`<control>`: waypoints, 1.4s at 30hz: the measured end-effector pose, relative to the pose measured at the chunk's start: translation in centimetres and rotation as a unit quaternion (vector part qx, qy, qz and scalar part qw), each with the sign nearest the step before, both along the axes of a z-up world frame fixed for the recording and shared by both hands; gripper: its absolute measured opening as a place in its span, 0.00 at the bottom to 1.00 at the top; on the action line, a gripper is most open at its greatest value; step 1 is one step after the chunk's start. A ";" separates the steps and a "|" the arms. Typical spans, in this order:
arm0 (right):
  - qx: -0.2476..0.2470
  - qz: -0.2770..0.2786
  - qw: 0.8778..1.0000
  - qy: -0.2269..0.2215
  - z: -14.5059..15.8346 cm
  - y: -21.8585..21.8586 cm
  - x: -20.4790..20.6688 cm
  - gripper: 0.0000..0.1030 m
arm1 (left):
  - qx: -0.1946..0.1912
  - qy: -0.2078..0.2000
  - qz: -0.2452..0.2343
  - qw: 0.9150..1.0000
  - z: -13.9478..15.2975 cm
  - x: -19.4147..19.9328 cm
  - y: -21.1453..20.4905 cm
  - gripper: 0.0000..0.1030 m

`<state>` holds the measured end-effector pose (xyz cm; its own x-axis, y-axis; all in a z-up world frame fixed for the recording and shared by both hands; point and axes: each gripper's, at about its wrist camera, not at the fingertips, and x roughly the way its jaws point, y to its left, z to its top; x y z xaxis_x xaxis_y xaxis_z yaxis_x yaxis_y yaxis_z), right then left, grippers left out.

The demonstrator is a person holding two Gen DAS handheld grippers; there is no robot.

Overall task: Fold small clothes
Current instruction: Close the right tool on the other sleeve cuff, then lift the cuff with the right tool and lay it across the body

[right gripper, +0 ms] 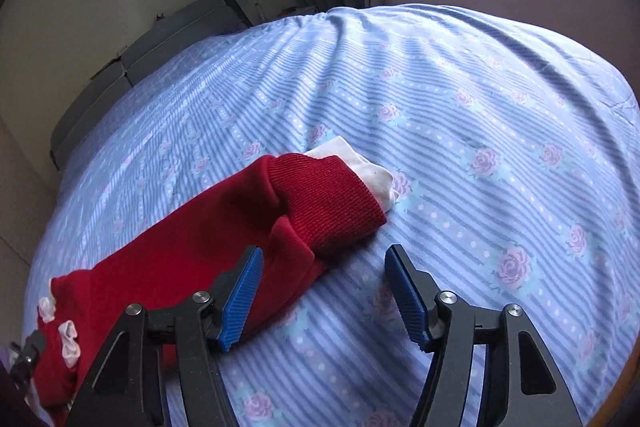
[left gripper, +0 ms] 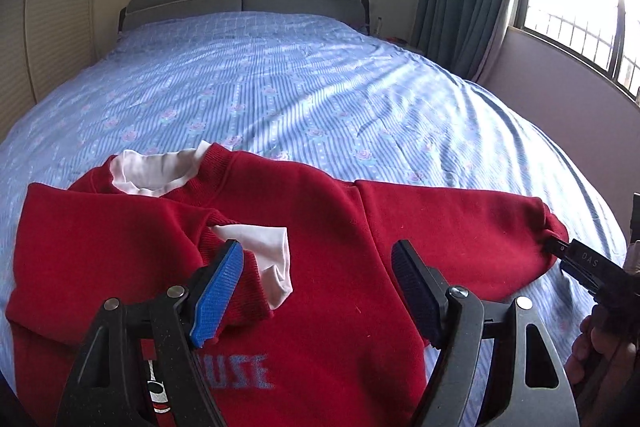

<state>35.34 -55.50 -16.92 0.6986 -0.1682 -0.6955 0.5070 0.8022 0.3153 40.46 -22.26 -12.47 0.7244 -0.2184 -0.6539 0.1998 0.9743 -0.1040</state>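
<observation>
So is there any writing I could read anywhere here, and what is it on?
"DAS": white letters on the black body of the right claw, seen from the left camera.
"UZE", possibly mirrored or upside down: faded blue print on the front of the red sweater; the letters before it are hidden behind the left claw.
Nothing else is readable.

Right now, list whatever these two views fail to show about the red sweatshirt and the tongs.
- Red fleece sweatshirt: hem cut off by the left wrist view's bottom edge.
- Blue chest lettering: partly hidden behind the left tongs.
- Right tongs: open above the sleeve's ribbed cuff; sweatshirt body out of frame.
</observation>
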 end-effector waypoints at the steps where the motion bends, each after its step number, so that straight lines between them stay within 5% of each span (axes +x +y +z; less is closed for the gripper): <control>1: 0.000 0.000 1.000 0.000 -0.3 0.0 0.2 0.61 | 0.002 0.001 0.000 1.000 -0.2 0.2 0.0 0.74; 5: 0.016 0.002 1.000 -0.005 -1.4 -0.4 1.9 0.60 | 0.009 0.005 0.002 1.000 -0.6 1.1 -0.2 0.74; 7: 0.032 0.003 0.999 -0.013 -1.5 -0.8 2.4 0.42 | 0.008 0.009 0.003 1.000 -0.7 1.3 -0.1 0.74; 11: 0.042 0.006 0.999 -0.033 -0.6 -0.8 2.2 0.31 | 0.008 0.011 0.007 1.000 -0.4 1.0 0.7 0.74; 17: -0.049 0.013 0.997 -0.058 4.2 2.6 1.2 0.28 | 0.008 -0.002 0.021 1.000 1.8 -0.4 4.0 0.74; 24: -0.184 0.033 0.978 -0.097 11.3 10.6 1.3 0.28 | -0.001 -0.019 0.063 0.998 4.9 -2.7 11.2 0.76; 33: -0.359 0.105 0.922 -0.100 15.1 27.1 2.7 0.28 | -0.003 -0.050 0.136 0.989 8.2 -6.3 23.5 0.79; 42: -0.537 0.233 0.809 -0.050 8.7 46.2 4.3 0.27 | 0.001 -0.046 0.192 0.980 7.8 -9.5 34.2 0.82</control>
<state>39.65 -9.29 -8.21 0.9042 -0.3405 -0.2579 0.0864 0.7372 -0.6702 31.00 11.94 -4.64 0.8092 0.0834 -0.5817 -0.1736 0.9796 -0.1011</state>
